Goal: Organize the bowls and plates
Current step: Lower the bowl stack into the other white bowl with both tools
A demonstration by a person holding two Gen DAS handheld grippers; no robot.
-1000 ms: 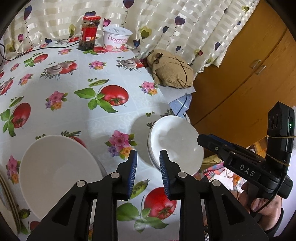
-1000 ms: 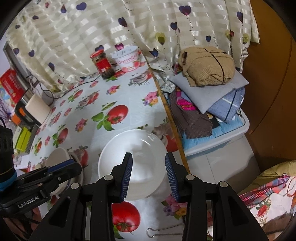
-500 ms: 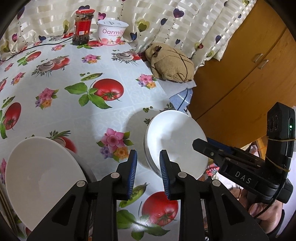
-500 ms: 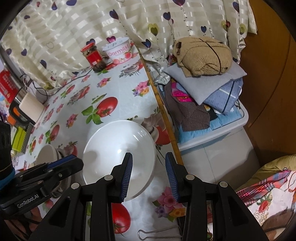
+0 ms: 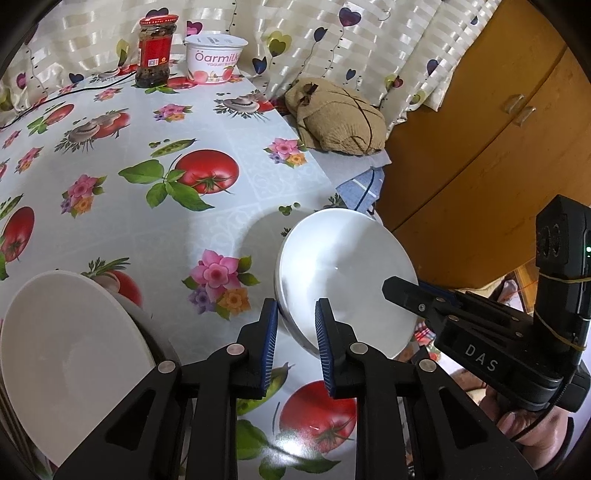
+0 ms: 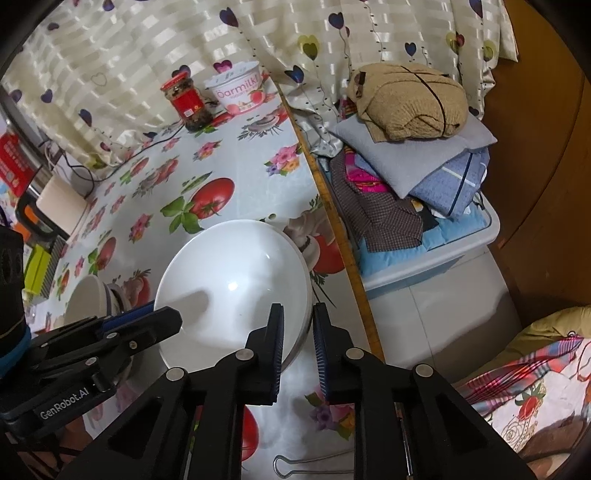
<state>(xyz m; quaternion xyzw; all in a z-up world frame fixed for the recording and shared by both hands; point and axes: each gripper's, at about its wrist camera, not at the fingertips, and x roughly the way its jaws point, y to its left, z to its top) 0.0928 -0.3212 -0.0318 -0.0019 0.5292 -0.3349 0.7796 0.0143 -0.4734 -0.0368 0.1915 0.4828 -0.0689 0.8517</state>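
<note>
1. A white bowl (image 5: 343, 280) sits near the right edge of the worktop (image 5: 207, 229), which is covered with an oilcloth printed with tomatoes and flowers; it appears to be the top of a small stack, though how many lie beneath I cannot tell.
2. The left gripper (image 5: 293, 325) has its fingers astride the bowl's near-left rim; they have just been closing, with the rim between them; whether the pads already press on it I cannot tell.
3. The right gripper (image 6: 298, 325) has its fingers clenched on the bowl's near-right rim, having just closed on it; in the left wrist view its black body reaches over the bowl from the right.
4. A second white bowl (image 5: 70, 354) sits at the worktop's near-left, tilted, resting on other crockery.
5. At the far edge stand a red-labelled jar (image 5: 155, 51) and a yogurt tub (image 5: 214, 59), side by side before a heart-print curtain (image 5: 332, 33).
6. Beside the worktop, folded clothes (image 6: 410, 122) are piled on a pale storage box (image 6: 436, 266).
</note>
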